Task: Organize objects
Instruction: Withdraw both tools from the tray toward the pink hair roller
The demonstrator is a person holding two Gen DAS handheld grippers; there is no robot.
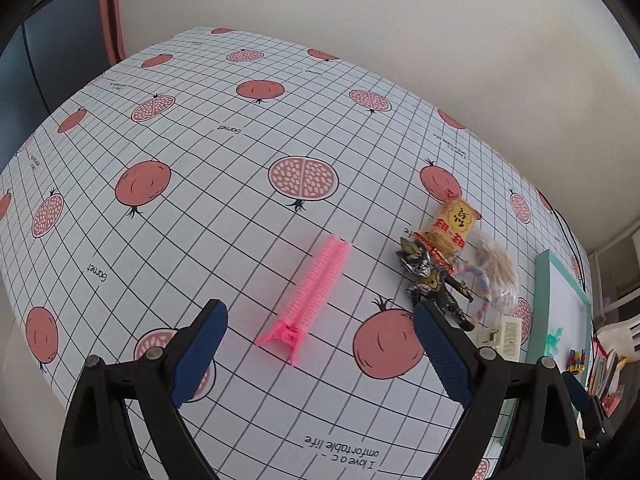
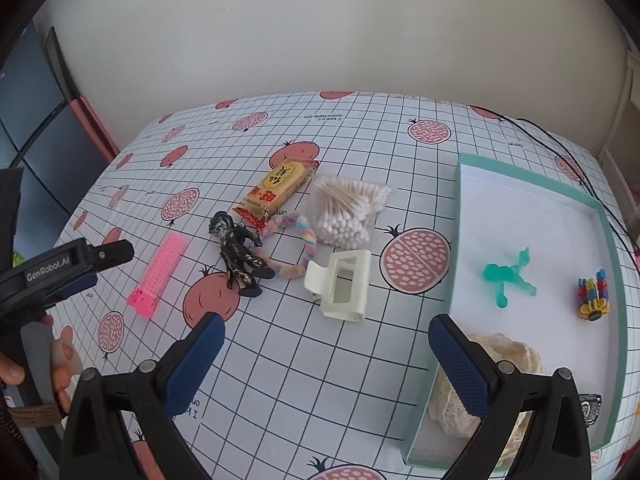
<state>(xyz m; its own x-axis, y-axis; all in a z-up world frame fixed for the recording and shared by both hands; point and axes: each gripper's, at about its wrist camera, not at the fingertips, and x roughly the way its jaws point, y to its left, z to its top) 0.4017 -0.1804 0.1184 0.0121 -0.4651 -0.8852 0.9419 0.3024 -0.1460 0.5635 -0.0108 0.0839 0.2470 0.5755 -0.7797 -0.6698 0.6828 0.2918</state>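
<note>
I have both claws above the table with its grid-and-pomegranate printed cloth (image 2: 280,360). My left gripper (image 1: 320,344) has its blue-padded jaws spread wide apart, holding nothing and touching nothing; the pink ridged plastic hair-roller clip (image 1: 310,292) lies flat on the cloth in the gap between the fingers, just ahead of them. In the right wrist view this same clip (image 2: 158,276) sits toward the left edge of the table, with the left gripper (image 2: 92,264) beside it and a hand (image 2: 60,364) on its handle.

My right gripper (image 2: 326,360) is likewise fully parted and empty, hanging over bare cloth near the front edge. Ahead of it lies the cream plastic claw hair clip (image 2: 344,284), and beyond that a loose group: a small black-and-gold action figure (image 2: 238,254), a pastel twisted rope loop (image 2: 304,240), a yellow wrapped snack bar with red print (image 2: 276,192) and a clear bag of wooden cotton swabs (image 2: 346,210). The figure and the rope loop touch; the snack bar's end lies against the rope.

Along the right edge of the table stands a shallow mint-green cardboard tray with a white floor (image 2: 456,240). Inside it are a translucent teal balloon-dog figure (image 2: 508,276), a small multicoloured toy (image 2: 594,296) and, at the near end behind my right finger, a cream lace fabric bundle (image 2: 512,360).
</note>
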